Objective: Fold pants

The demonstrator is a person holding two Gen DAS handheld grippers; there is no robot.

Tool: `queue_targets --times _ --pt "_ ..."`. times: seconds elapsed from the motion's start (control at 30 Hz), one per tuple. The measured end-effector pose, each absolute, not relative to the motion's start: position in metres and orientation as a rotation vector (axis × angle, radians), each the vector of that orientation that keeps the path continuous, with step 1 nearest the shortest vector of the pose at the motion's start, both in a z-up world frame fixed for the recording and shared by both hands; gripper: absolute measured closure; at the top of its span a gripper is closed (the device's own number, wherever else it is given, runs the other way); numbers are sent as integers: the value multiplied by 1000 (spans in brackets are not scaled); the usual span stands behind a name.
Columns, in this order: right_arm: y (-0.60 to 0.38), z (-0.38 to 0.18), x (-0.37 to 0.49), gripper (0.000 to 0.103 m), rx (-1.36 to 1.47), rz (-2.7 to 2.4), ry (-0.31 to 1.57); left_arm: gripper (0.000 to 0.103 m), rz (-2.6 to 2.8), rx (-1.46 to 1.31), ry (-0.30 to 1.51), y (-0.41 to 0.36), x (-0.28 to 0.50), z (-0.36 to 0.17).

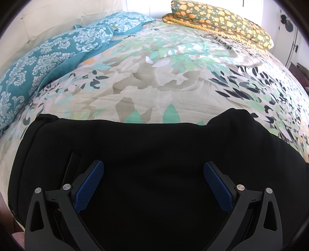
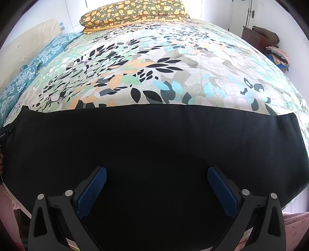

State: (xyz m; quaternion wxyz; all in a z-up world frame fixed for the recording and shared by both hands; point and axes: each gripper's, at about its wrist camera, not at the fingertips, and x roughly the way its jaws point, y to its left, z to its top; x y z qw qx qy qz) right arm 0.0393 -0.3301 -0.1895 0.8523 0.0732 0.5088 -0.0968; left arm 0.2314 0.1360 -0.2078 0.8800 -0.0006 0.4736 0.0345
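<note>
Black pants (image 1: pixel 146 146) lie flat along the near edge of a bed with a leafy floral cover (image 1: pixel 154 81). In the left wrist view the waist end shows, with a pocket seam at the left and a raised hump at the right. My left gripper (image 1: pixel 154 170) is open just above the fabric, holding nothing. In the right wrist view the pants (image 2: pixel 154 135) lie as a long flat band with a straight far edge and the leg end at the right. My right gripper (image 2: pixel 156 175) is open above the fabric, holding nothing.
Teal patterned pillows (image 1: pixel 50 58) lie at the bed's left side by a cream headboard (image 2: pixel 29 36). A folded olive-and-orange quilt (image 1: pixel 218 17) sits at the far end. A dark wooden stand with piled clothes (image 2: pixel 260 36) is at the far right. Pink fabric (image 2: pixel 293 229) hangs below the bed edge.
</note>
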Motion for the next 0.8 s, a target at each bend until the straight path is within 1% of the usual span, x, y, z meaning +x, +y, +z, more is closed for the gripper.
queue_targets --times 0.23,0.43,0.53,0.6,0.67,0.73,0.8 --pt "-330 -190 41 0 154 -214 1075 1 72 -1 987 136 232 -208" --pt "-333 -186 45 0 161 -187 1116 1 72 -1 986 136 231 -208" --pt "-339 -181 45 0 200 -167 1117 1 73 1 986 136 231 -208" --pt "-351 -168 42 1 280 -153 1055 1 73 2 985 136 232 -208" --pt "-372 -139 35 1 334 -159 922 1 69 -3 984 138 232 -207" --pt "-403 -104 30 0 328 -203 808 1 64 -9 982 140 232 -206" --pt "-442 -72 29 0 309 -252 762 1 64 -6 983 140 232 -207"
